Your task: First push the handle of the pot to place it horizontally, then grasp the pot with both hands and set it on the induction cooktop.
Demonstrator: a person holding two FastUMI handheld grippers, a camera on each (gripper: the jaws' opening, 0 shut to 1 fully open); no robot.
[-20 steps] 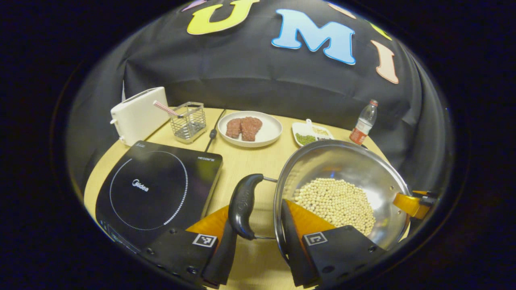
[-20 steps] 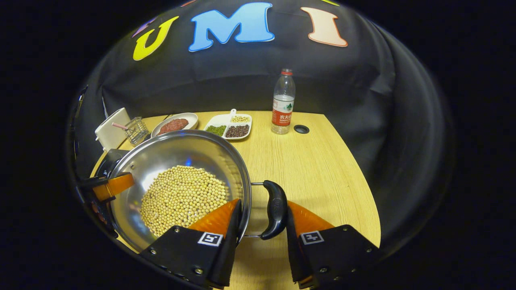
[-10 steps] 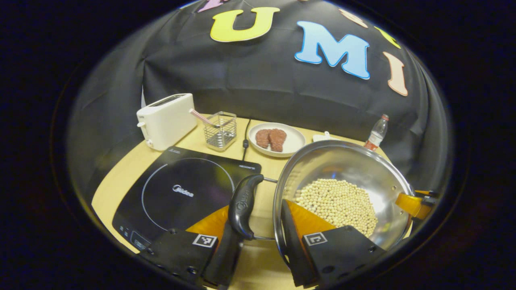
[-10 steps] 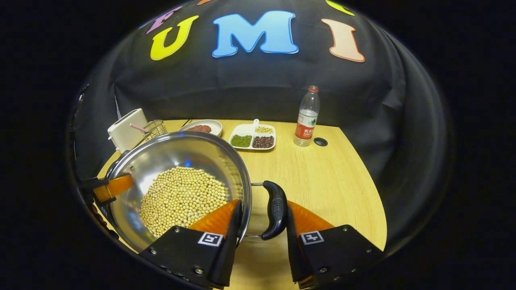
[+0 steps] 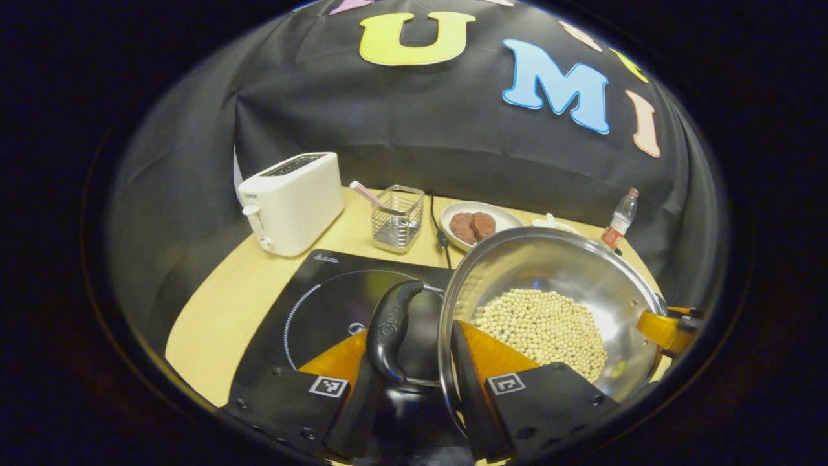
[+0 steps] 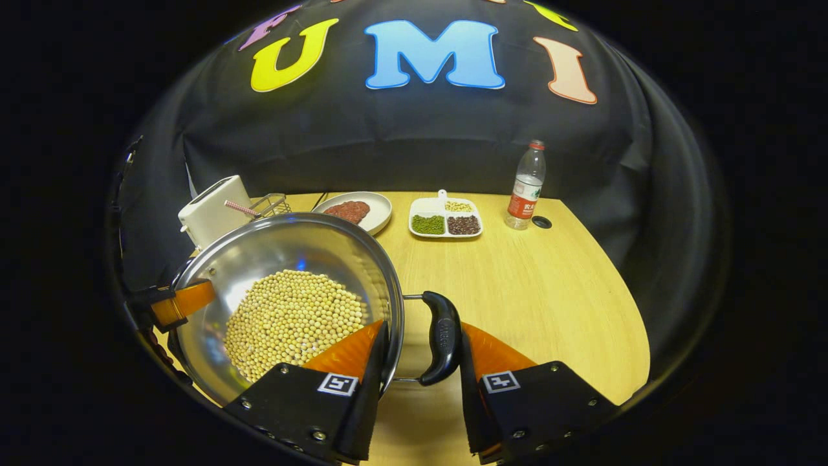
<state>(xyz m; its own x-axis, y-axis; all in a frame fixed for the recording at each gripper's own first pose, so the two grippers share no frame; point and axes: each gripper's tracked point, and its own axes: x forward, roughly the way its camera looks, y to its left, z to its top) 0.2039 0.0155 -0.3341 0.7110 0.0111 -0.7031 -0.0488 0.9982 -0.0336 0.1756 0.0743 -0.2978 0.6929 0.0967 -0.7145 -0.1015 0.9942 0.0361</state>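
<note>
The left gripper (image 5: 414,382) and right gripper (image 6: 419,382) each clamp a side handle and rim of the soybean-filled pot (image 5: 569,278), above the induction cooktop (image 5: 310,310).

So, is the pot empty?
No, the pot holds a heap of pale beans covering its bottom in the right gripper view.

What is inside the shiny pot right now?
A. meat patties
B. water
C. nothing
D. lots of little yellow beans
D: the steel pot holds a heap of pale yellow soybeans; the meat patties lie on a white plate behind it.
</note>
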